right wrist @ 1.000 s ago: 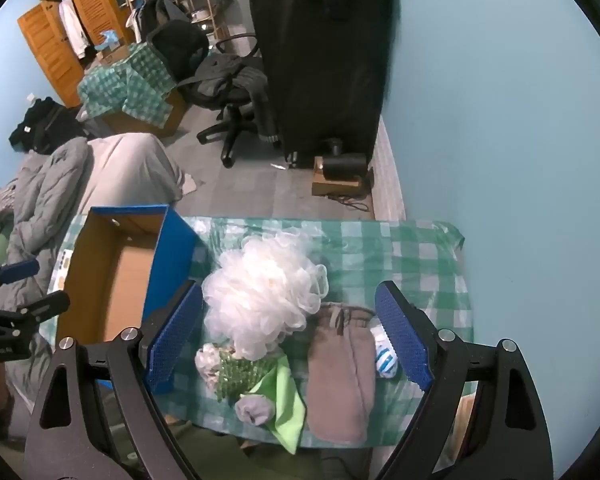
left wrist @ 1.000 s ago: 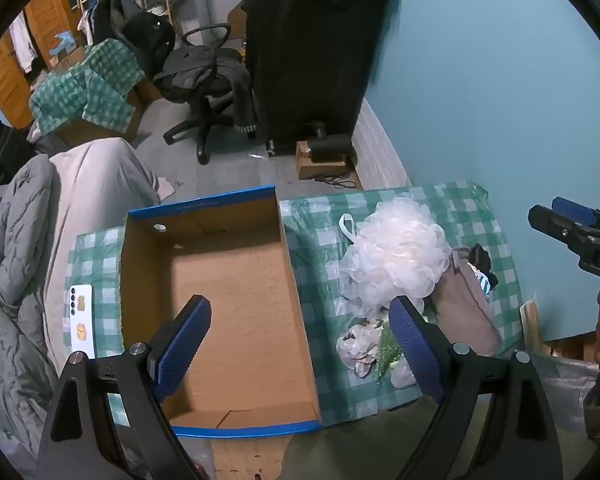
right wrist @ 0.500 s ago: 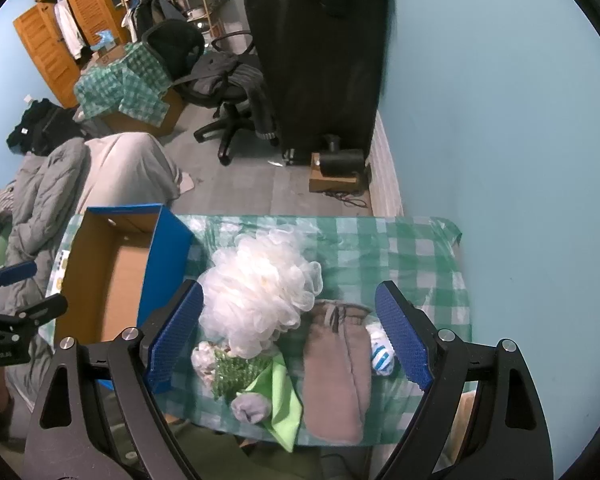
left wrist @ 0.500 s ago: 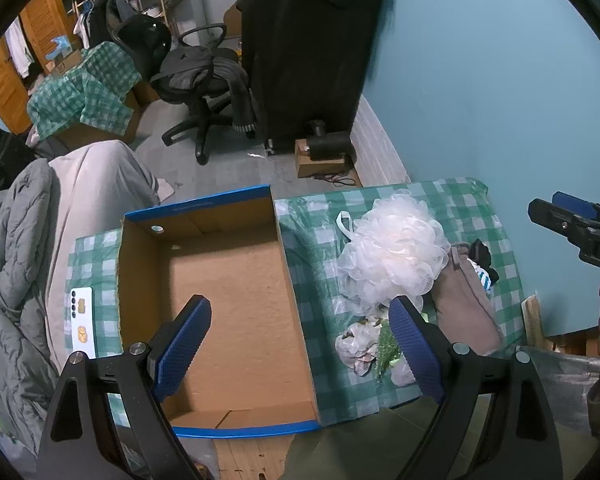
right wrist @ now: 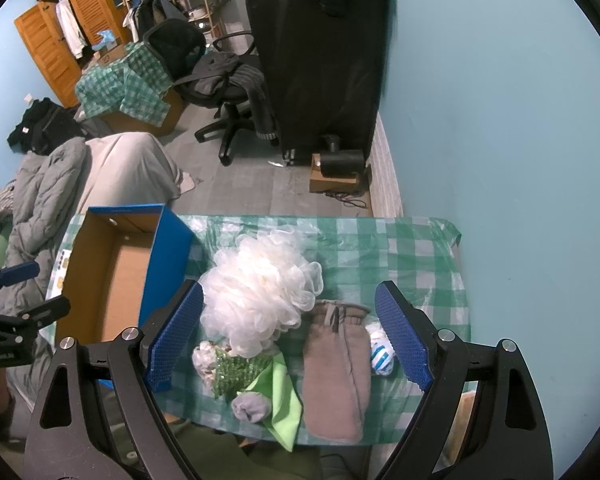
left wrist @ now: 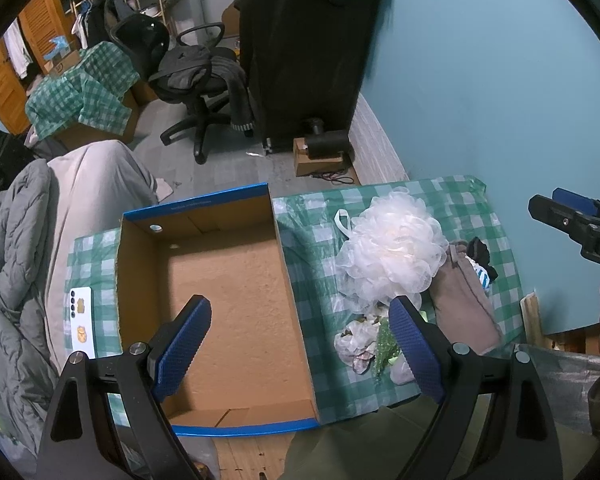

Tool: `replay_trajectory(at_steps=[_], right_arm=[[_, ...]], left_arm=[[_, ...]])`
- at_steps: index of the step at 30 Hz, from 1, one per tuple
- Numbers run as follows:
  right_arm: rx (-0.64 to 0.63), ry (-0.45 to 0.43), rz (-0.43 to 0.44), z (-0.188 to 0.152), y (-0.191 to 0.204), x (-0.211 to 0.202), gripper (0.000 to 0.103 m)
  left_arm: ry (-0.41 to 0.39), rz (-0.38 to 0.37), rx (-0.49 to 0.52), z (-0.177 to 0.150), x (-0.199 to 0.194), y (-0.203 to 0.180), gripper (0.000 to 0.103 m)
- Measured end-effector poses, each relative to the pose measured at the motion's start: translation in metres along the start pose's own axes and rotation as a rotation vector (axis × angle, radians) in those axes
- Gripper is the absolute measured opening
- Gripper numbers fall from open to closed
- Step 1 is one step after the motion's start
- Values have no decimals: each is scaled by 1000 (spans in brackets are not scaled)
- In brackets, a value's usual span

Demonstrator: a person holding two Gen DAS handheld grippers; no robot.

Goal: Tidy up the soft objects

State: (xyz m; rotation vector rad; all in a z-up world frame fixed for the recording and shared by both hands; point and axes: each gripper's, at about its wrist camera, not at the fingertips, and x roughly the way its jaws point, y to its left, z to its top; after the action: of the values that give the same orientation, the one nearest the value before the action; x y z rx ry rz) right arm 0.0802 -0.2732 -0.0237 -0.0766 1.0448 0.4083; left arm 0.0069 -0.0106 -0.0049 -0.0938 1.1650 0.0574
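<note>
Teal walls on two sides, grey floor beyond, a black office chair (right wrist: 224,92) draped with clothes further back. My work surface is a small table under a green-and-white checked cloth (right wrist: 416,248).

Container: one cardboard box with blue outer walls (left wrist: 216,300), open-topped, on the left half of the table. Its brown floor is bare; nothing lies inside. A white phone (left wrist: 80,316) rests on the cloth just left of the box.

Soft objects, all on the cloth right of the box:
- white mesh bath pouf (right wrist: 260,296), largest, close beside the box's right wall
- brown fabric mitt (right wrist: 336,368), flat, just right of the pouf and touching its edge
- blue-and-white striped piece (right wrist: 380,354) against the mitt's right side, partly behind my finger
- light green cloth (right wrist: 280,392) at the near edge, a small grey rolled sock (right wrist: 250,406) lying on it
- sparkly green tuft (right wrist: 230,374) and a small white crumpled piece (right wrist: 204,362), tucked below the pouf

My left gripper (left wrist: 296,348) is held over the near end of the box, jaws spread wide, nothing between them; its right finger overlaps the small heap beside the box.

My right gripper (right wrist: 288,340) is held above the pile, also spread wide and empty. Pouf, mitt and green cloth all sit inside the span of its fingers, clearly below them, untouched.
</note>
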Motion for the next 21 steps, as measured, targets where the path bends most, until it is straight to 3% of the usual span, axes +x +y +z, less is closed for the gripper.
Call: replay_trajectory(at_steps=[21], right_arm=[[-8, 7, -1, 1, 0, -3, 87]], left_arm=[[1, -7, 6, -4, 0, -3, 92]])
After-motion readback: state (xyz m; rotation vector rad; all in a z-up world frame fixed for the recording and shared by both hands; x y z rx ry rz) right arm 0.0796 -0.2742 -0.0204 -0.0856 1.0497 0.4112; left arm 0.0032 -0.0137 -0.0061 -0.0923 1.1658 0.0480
